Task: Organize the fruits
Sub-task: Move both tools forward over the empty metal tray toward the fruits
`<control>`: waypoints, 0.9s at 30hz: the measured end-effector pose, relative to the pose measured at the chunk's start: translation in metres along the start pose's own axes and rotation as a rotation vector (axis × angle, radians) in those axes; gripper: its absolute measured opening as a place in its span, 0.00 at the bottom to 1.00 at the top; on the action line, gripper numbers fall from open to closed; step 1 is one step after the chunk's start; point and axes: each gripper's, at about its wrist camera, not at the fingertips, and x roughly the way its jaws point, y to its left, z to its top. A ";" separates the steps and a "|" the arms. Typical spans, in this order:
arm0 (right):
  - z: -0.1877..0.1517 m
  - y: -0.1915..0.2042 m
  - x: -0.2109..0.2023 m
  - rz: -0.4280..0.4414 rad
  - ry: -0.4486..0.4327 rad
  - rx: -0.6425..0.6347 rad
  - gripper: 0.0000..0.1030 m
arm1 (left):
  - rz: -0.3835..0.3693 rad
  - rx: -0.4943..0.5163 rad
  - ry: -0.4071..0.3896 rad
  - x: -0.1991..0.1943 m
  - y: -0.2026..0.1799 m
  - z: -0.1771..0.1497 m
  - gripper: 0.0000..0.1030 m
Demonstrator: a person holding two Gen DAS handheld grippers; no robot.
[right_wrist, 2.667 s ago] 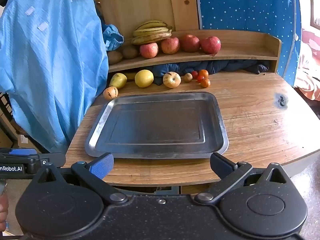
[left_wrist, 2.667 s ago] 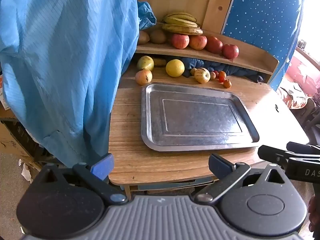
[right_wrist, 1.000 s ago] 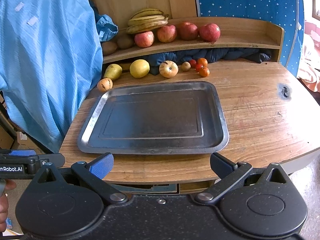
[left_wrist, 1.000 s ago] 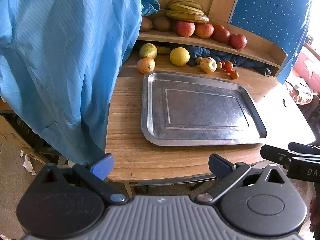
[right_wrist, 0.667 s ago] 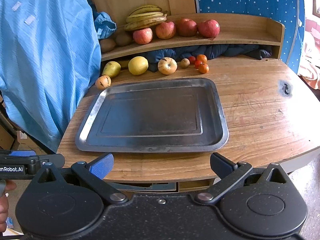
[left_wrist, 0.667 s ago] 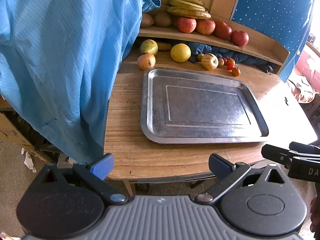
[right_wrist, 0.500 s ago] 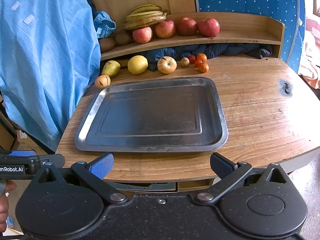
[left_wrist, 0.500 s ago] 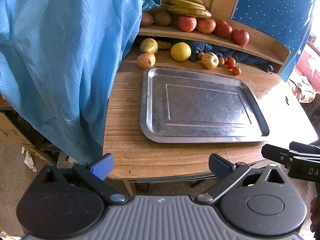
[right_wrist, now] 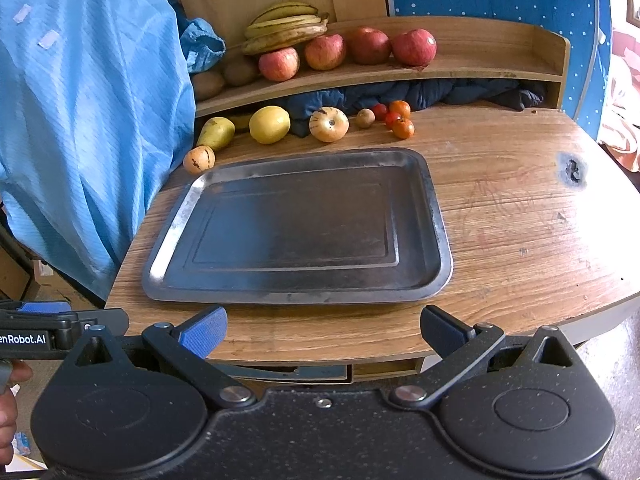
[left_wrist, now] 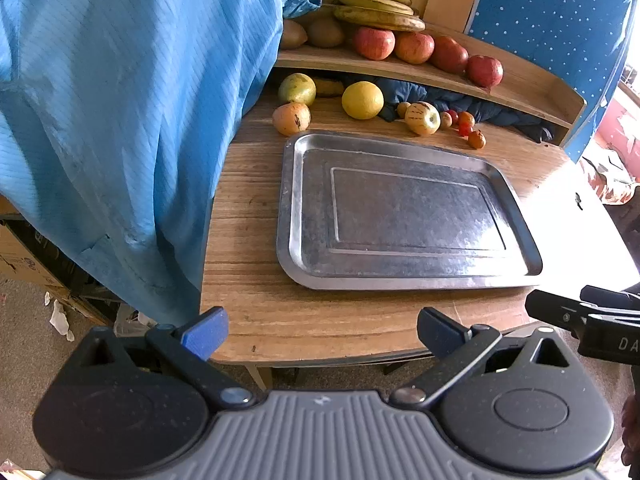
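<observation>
Left wrist view: the left gripper [left_wrist: 320,330] holds its blue-padded fingers [left_wrist: 204,332] spread wide with nothing between them, hanging over the near edge of the round wooden table [left_wrist: 248,280]. The right gripper [right_wrist: 322,330] is just as wide and empty at the same edge. Beyond both lies a bare rectangular metal tray [right_wrist: 434,216] in the table's middle. Along the far edge — past the tray — sit a green pear [right_wrist: 216,132], a yellow round fruit [right_wrist: 270,124], a striped pale apple [right_wrist: 329,124] and small red-orange tomatoes [right_wrist: 396,118]. On the wooden shelf [right_wrist: 480,68] above rest red apples [right_wrist: 348,52] and a bunch of yellow bananas [right_wrist: 286,26].
</observation>
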 end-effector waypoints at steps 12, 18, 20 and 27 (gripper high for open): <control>0.007 -0.007 0.009 0.007 0.006 -0.002 0.99 | 0.014 -0.017 -0.005 0.009 -0.005 0.011 0.99; 0.014 -0.010 0.015 0.013 0.018 -0.012 0.99 | 0.025 -0.035 0.001 0.015 -0.010 0.018 0.99; 0.017 -0.011 0.018 0.016 0.023 -0.019 0.99 | 0.031 -0.042 0.005 0.017 -0.012 0.021 0.99; 0.029 -0.020 0.026 0.033 0.029 -0.049 0.99 | 0.053 -0.055 0.008 0.027 -0.025 0.033 0.99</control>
